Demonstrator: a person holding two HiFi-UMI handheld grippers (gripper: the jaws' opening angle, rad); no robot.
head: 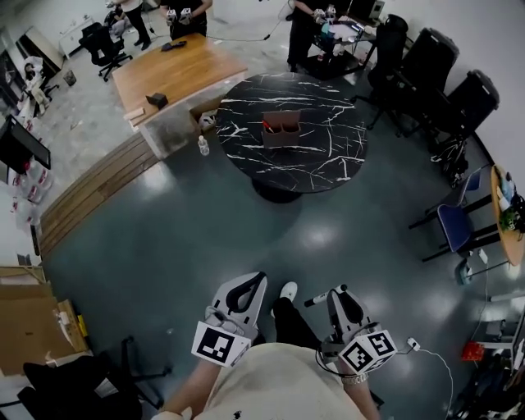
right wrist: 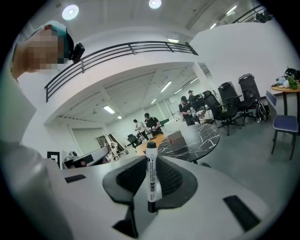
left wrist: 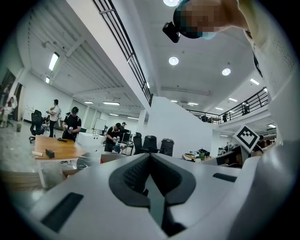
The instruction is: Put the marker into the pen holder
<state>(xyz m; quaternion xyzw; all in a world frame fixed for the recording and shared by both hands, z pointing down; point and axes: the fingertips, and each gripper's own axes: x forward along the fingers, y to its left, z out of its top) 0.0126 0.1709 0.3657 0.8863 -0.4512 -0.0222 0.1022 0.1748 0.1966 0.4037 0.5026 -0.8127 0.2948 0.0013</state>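
You are standing well back from the round black table (head: 332, 160), holding both grippers close to your body. The right gripper (head: 336, 294) is grasping the marker (right wrist: 151, 180) between its pads. The marker is lying crosswise to the jaws, and in the right gripper view its black cap is pointing up. The left gripper (head: 251, 284) is sitting with its jaws pressed together and nothing between them. The brown pen holder (head: 281, 129) is standing near the middle of the table, far from both grippers. A wooden table (head: 176, 70) is showing at far left, with people (head: 186, 15) standing beyond it.
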